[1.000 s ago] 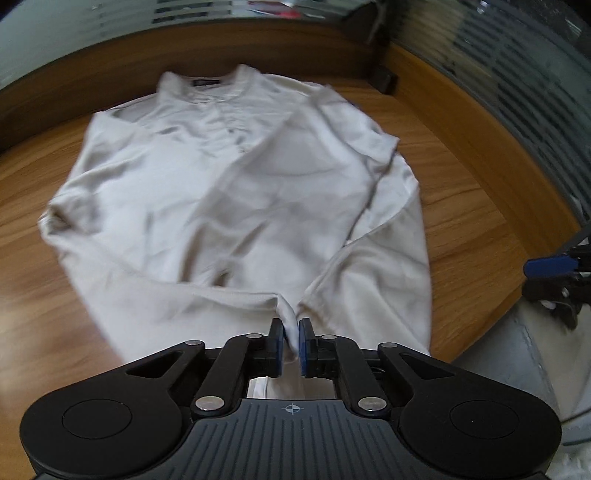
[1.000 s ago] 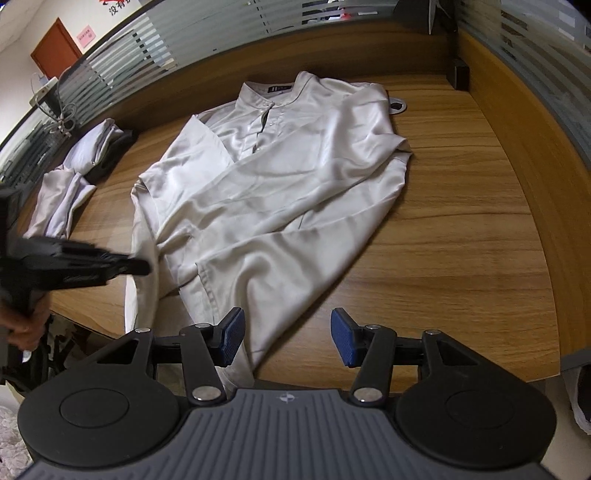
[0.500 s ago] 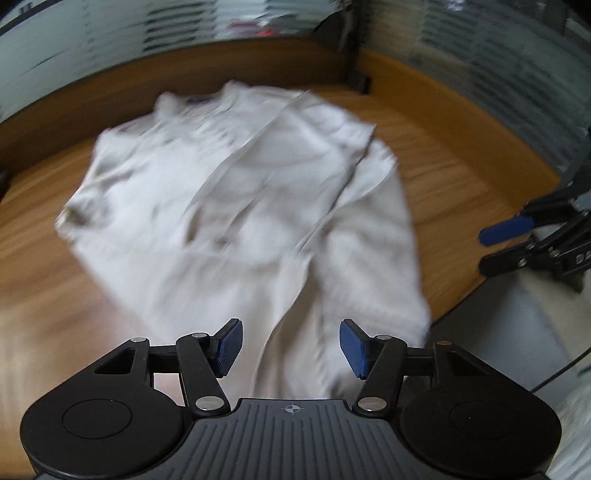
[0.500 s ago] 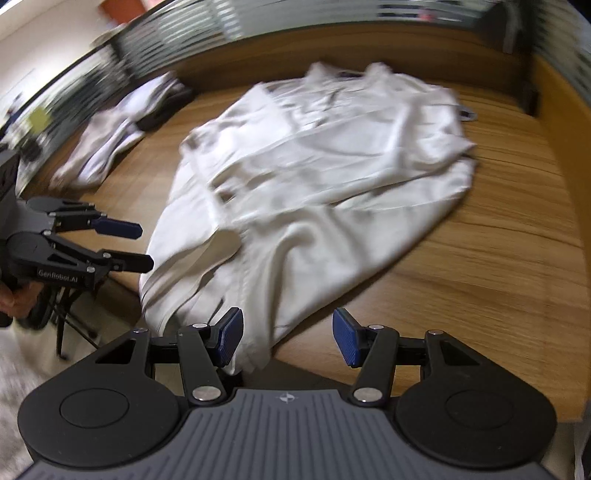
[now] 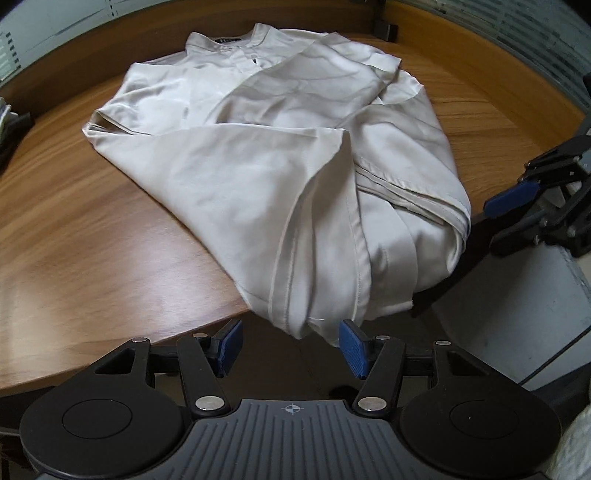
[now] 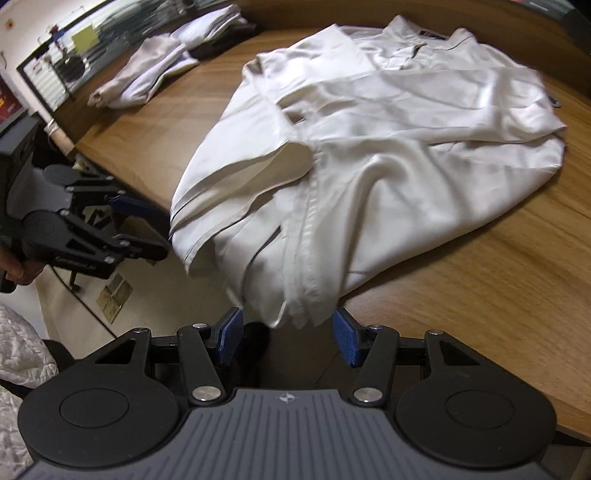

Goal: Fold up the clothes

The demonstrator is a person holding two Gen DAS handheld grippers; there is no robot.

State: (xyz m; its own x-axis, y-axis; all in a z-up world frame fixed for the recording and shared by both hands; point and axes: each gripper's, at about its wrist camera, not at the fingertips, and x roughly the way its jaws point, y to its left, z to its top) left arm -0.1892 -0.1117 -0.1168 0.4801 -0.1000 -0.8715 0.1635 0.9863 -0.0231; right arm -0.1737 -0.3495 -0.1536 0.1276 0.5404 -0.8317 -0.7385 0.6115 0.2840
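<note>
A cream shirt (image 5: pixel 266 155) lies on the wooden table (image 5: pixel 74 229), collar at the far side, sleeves folded in over the body, hem hanging over the near edge. My left gripper (image 5: pixel 291 347) is open and empty, just below the hanging hem. My right gripper (image 6: pixel 288 341) is open and empty, also just below the shirt (image 6: pixel 388 140) hem where it droops over the table (image 6: pixel 498 277) edge. The right gripper shows at the right of the left wrist view (image 5: pixel 517 206); the left gripper shows at the left of the right wrist view (image 6: pixel 140 229).
Folded light clothes (image 6: pixel 147 70) and a dark garment (image 6: pixel 225 40) lie at the table's far left. A wooden rim and frosted glass partition (image 5: pixel 535 22) ring the table. Grey floor (image 5: pixel 517 295) lies below the near edge.
My left gripper let go of the shirt hem and opened, then drew back below the table edge. Both grippers dropped lower and closer to the hanging hem. The right stayed open.
</note>
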